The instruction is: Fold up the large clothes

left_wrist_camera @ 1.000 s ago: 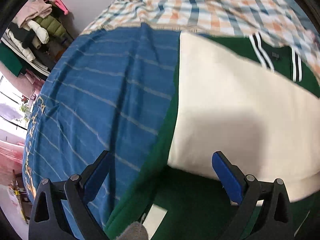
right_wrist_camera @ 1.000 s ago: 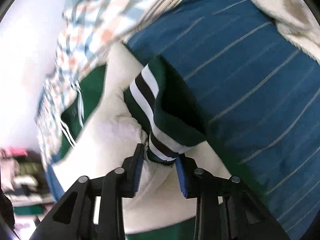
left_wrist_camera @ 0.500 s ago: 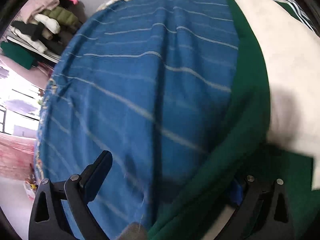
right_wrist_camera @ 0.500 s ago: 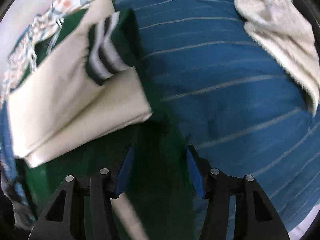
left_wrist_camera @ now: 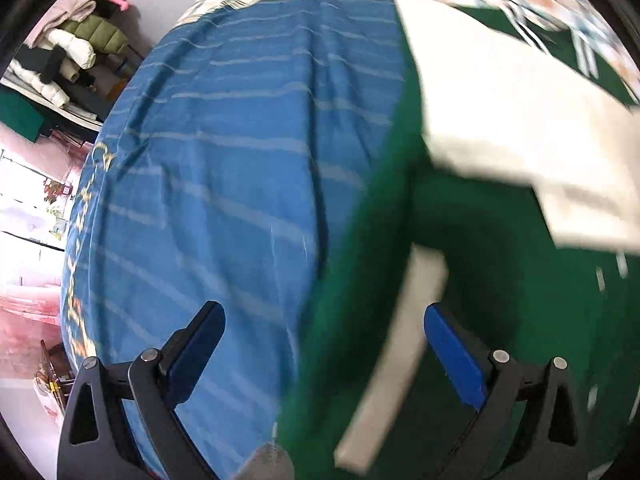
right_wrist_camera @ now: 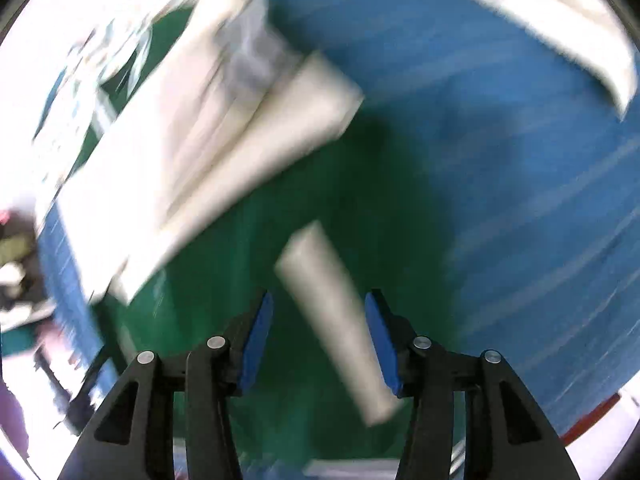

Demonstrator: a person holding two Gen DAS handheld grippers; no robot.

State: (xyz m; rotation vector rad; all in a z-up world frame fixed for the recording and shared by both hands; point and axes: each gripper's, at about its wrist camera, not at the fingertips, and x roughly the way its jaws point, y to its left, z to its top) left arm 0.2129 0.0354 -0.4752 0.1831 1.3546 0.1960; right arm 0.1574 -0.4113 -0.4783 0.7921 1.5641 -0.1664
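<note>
Blue striped bedspread (left_wrist_camera: 224,184) carries the green-and-cream jacket (left_wrist_camera: 492,112); left gripper (left_wrist_camera: 324,344) stands wide open, right gripper (right_wrist_camera: 320,336) is opening, both gripping nothing.

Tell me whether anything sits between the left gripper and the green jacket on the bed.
Nothing visible does. The left gripper hangs open directly over the green jacket, whose edge lies bare on the blue bedspread.

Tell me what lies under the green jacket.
The green jacket lies on the blue striped bedsheet, which shows bare beside it. Whatever lies beneath the jacket's middle is covered. Its cream sleeves are folded on top.
</note>
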